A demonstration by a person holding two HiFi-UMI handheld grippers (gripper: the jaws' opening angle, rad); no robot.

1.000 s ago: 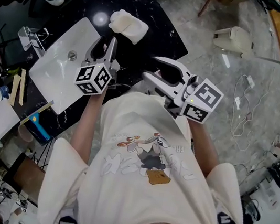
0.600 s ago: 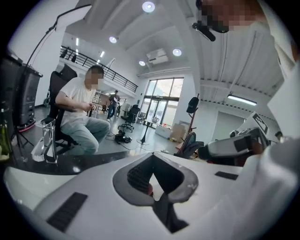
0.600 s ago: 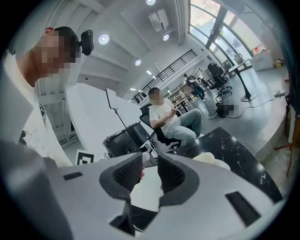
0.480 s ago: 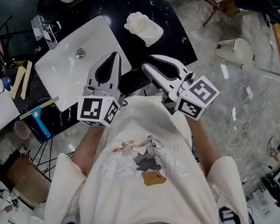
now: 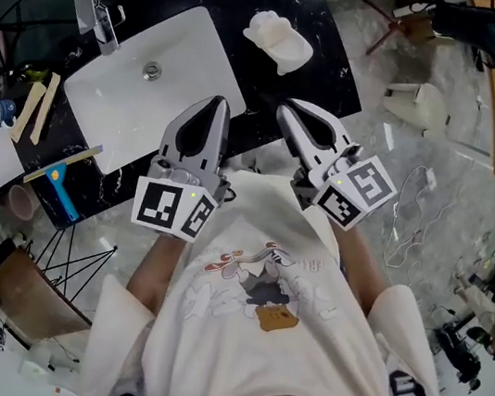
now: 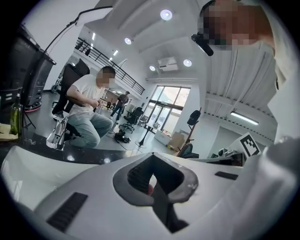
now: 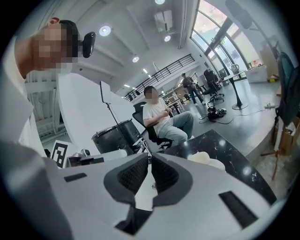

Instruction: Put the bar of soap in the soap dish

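Left gripper (image 5: 218,105) jaws together, empty. Right gripper (image 5: 292,111) jaws just closing to a slit, nothing between. Soap seemingly already in soap dish (image 5: 278,41); task likely done.

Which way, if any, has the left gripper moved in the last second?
Yes: the left gripper has drawn back from the sink, toward the person.

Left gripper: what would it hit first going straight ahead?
The left gripper would probably meet the black counter between sink and soap dish, though depth is unclear.
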